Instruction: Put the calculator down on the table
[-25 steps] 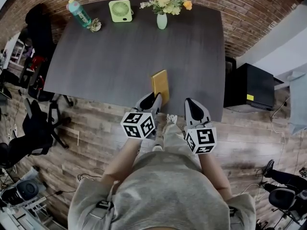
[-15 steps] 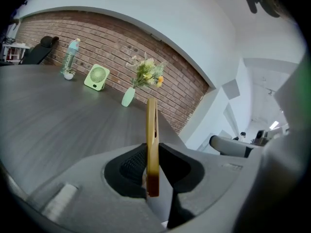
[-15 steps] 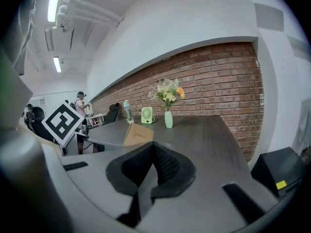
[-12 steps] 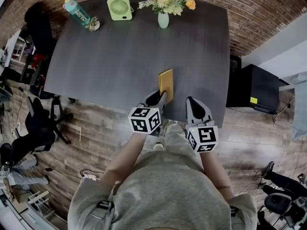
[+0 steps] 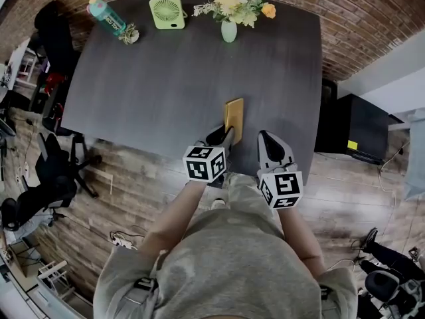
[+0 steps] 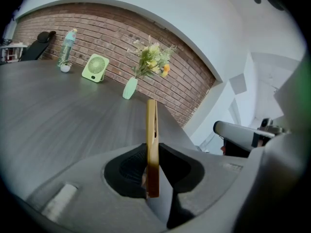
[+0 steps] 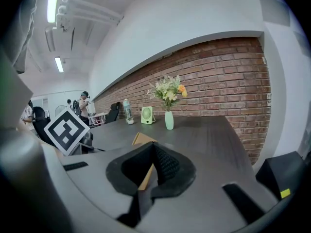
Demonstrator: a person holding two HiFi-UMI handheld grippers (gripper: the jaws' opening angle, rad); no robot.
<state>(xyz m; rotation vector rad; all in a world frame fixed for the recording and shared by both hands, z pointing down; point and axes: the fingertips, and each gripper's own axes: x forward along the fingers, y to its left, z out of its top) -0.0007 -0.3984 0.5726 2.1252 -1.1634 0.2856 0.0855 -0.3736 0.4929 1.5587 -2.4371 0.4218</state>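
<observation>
The left gripper (image 5: 222, 138) has its jaws clamped on the yellow calculator (image 5: 234, 115) — held on edge above the dark tabletop (image 5: 166, 78). The right gripper (image 5: 269, 145) is empty — jaws together.

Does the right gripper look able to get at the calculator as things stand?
Probably yes: the calculator, clamped on edge in the left gripper, stands just beside the right gripper, nothing between them. The right jaws are shut and would need opening.

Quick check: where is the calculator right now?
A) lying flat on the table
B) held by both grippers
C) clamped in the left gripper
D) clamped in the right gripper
C: the jaws of the left gripper are shut on the yellow calculator, which stands edge-on; the right gripper holds nothing.
</observation>
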